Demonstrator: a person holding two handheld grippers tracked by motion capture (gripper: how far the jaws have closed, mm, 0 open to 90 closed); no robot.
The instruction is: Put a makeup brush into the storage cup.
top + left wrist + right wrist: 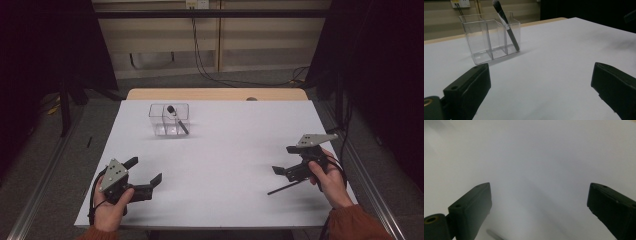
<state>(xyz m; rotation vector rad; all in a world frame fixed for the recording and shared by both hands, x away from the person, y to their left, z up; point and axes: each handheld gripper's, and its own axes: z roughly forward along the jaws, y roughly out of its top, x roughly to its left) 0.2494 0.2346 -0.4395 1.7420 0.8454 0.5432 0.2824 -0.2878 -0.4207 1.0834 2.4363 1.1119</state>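
Note:
A clear plastic organizer [159, 125] with compartments stands at the table's far left. A black makeup brush [176, 120] leans in its right compartment, bristles up. In the left gripper view the organizer [481, 40] and brush [507, 27] lie ahead of my left gripper [540, 67], whose jaws stand wide apart with nothing between them. That left gripper [145, 170] sits at the near left. My right gripper [283, 159] hovers open at the near right, just above a slim dark stick [287, 187] lying on the table. Its own view has the right gripper [539, 185] over bare white table, with the stick's end [495, 235] low down.
A white sheet [225, 135] covers the table, with a wooden strip [215, 93] along the far edge. Cables [210, 75] hang by the back wall. Dark curtains stand on both sides.

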